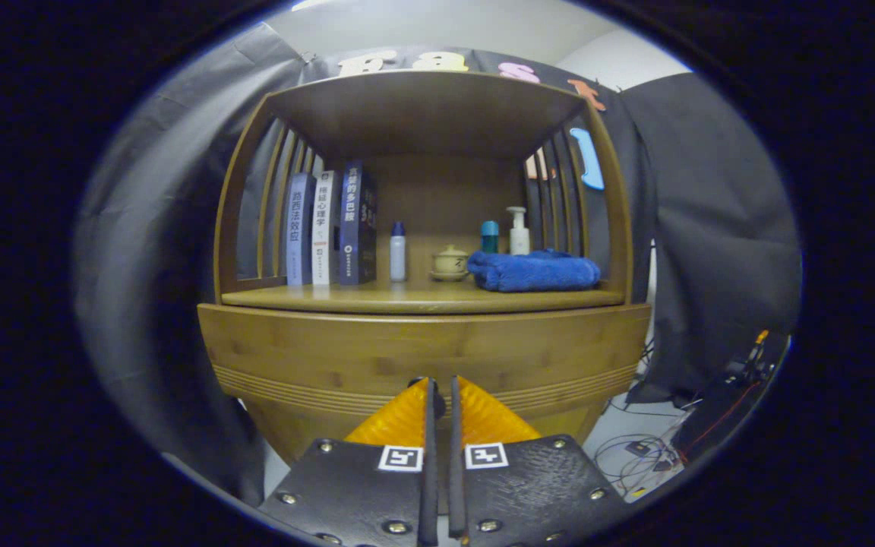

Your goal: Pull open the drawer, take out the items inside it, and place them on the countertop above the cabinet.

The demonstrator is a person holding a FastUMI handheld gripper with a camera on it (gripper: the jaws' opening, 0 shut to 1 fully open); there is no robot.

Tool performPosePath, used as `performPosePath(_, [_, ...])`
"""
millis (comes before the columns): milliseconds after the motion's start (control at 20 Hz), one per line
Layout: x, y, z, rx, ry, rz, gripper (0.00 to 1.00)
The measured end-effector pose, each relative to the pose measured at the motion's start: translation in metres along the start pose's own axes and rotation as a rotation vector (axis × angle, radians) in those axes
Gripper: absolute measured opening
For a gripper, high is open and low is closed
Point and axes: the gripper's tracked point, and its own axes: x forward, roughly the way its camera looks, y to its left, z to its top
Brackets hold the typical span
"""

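- The gripper (441, 387) has its two fingers pressed almost together, with only a thin gap and nothing big in it.
- Right at the fingertips is a small dark knob (416, 382). I cannot tell if the fingers pinch it or just touch it.
- The knob sits on the drawer (331, 357), the wide wooden front just ahead of the fingers. It looks shut.
- I think the drawer is stiff, hard wood and may be a bit heavy. The knob is the place to hold; pull straight back.
- Just above the drawer is the desk (407, 300), where the things should go.
- Beyond the fingers, on the desk, stand books (329, 228), a small bottle (398, 251), a little pot (450, 262) and a soft blue towel (535, 271).
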Motion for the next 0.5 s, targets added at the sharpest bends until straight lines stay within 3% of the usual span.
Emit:
performPosePath(200, [-0.005,0.033,-0.022,0.031,0.061,0.133,0.07])
performPosePath(400, [0.008,0.026,-0.038,0.001,0.113,0.118,0.50])
performPosePath(500, [0.018,0.018,-0.033,0.029,0.093,0.085,0.49])
